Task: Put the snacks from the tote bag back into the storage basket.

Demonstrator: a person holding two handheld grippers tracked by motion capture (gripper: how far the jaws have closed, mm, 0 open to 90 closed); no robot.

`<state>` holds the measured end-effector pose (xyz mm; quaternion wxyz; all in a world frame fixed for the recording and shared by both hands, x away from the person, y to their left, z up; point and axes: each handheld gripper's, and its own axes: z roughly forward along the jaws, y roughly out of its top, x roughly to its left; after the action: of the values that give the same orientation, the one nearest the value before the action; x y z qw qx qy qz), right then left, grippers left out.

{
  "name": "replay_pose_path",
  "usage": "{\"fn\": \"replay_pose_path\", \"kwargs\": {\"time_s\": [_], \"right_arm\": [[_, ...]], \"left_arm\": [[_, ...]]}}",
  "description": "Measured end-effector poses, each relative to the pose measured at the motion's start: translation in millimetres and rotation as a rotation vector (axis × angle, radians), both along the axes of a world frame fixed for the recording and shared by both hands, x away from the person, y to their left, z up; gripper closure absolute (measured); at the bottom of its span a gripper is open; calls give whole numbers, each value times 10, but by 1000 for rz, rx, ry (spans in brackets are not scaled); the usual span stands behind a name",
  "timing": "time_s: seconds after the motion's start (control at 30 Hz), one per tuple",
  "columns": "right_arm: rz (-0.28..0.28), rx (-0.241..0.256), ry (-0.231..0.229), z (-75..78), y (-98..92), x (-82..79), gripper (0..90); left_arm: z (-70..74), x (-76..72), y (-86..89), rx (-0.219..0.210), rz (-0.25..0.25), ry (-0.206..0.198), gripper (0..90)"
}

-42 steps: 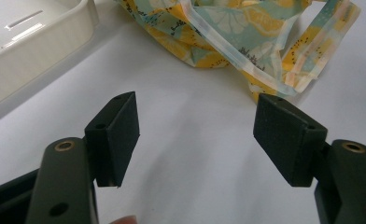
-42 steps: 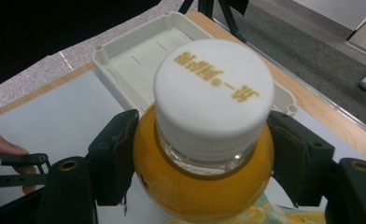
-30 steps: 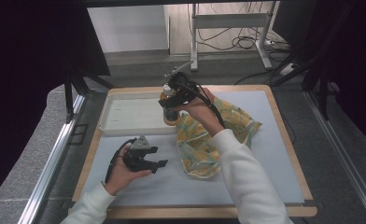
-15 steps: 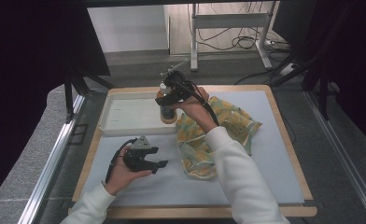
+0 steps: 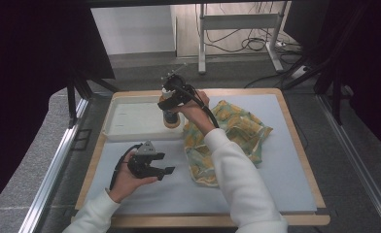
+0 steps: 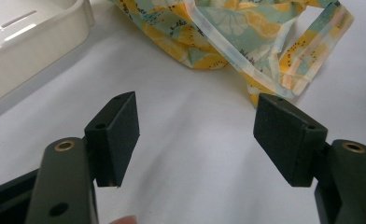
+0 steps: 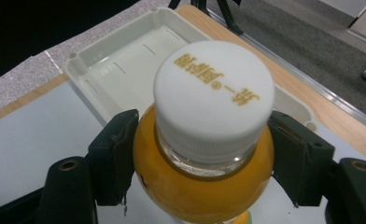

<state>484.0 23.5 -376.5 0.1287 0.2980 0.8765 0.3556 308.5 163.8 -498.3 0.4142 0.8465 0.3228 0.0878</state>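
Observation:
An orange juice bottle (image 7: 204,186) with a white cap (image 7: 214,88) stands upright between the jaws of my right gripper (image 7: 202,158), which is shut on its shoulder. From above, the bottle (image 5: 171,119) is at the right end of the white tray (image 5: 130,121), with the right gripper (image 5: 171,100) over it. Whether its base touches the tray is unclear. My left gripper (image 5: 163,171) rests in a hand on the grey mat, front left, open. Nothing sits between its pads (image 6: 116,135). A yellow and teal patterned cloth (image 5: 237,131) lies crumpled to the right.
The cloth (image 6: 228,28) lies just beyond the left gripper's jaws, with the tray's corner (image 6: 36,51) to their left. A wooden rim (image 5: 303,145) frames the grey mat (image 5: 276,184). Metal rails run along the table's left side, and cables lie on the floor behind.
The right gripper has carried the bottle a little to the left and down, from the cloth's edge to the tray's right end. The left gripper has stayed put.

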Motion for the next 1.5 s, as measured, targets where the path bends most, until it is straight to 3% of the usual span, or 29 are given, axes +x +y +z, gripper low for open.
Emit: {"fn": "replay_pose_path", "kwargs": {"time_s": [0.6,0.93,1.1,1.27,1.37,1.5], "right_arm": [[-26,-55,48,-380,68,161,299],[-26,-78,63,-483,35,175,295],[-23,-74,75,-462,27,163,256],[-27,-71,29,-392,3,91,172],[-28,-26,17,-334,-44,45,172],[-21,-7,9,-275,-103,-15,173]], "left_arm": [[3,2,9,-6,-1,7,313],[10,-2,18,-14,-5,13,315],[10,0,19,-13,-5,13,316],[5,8,23,-7,-7,14,315],[5,14,26,-9,-5,15,315],[4,11,27,-9,0,15,315]]}}
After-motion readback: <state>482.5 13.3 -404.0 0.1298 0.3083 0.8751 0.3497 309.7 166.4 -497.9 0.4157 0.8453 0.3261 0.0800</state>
